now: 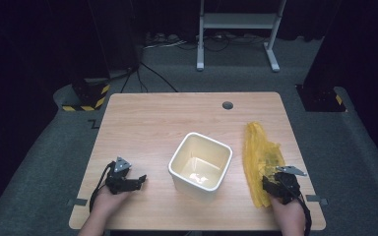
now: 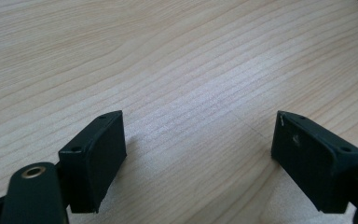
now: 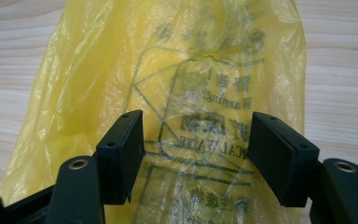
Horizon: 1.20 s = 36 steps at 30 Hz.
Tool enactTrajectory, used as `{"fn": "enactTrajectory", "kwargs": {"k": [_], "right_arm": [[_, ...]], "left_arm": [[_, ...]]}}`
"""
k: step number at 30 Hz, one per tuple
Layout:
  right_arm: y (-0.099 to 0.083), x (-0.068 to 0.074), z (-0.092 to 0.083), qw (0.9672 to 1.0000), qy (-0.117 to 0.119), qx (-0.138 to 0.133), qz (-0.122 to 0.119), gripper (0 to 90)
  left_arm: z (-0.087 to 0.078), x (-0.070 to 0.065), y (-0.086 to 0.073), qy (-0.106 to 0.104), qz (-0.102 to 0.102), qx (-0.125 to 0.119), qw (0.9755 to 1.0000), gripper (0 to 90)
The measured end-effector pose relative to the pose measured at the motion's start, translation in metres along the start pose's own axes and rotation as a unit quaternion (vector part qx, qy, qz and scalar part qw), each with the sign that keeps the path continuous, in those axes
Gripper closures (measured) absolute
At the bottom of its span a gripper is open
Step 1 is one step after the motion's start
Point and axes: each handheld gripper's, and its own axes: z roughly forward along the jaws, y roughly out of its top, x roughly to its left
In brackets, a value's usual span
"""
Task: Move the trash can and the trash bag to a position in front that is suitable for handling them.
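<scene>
right gripper view reveals printed lettering on yellow bag [image 3: 182, 93].

Overhead light on the table [image 1: 152, 123], dark surroundings, soft high view, sharper gripper views

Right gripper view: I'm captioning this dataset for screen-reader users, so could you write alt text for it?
A crumpled yellow plastic bag with dark printed text and line markings lies flat on a light wood table, seen from close above. The open right gripper has its two black jaws spread over the bag's lower part, with plastic visible between them.
</scene>
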Motion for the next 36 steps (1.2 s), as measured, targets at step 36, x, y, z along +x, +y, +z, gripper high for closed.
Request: {"fn": "enactTrajectory", "kwargs": {"k": [36], "right_arm": [[0.002,0.029,-0.026,0.9918,0.012,-0.106,-0.071,33.5]], "left_arm": [[0.001,-0.001,0.006,-0.018,-0.016,0.003,0.9997,16.8]]}}
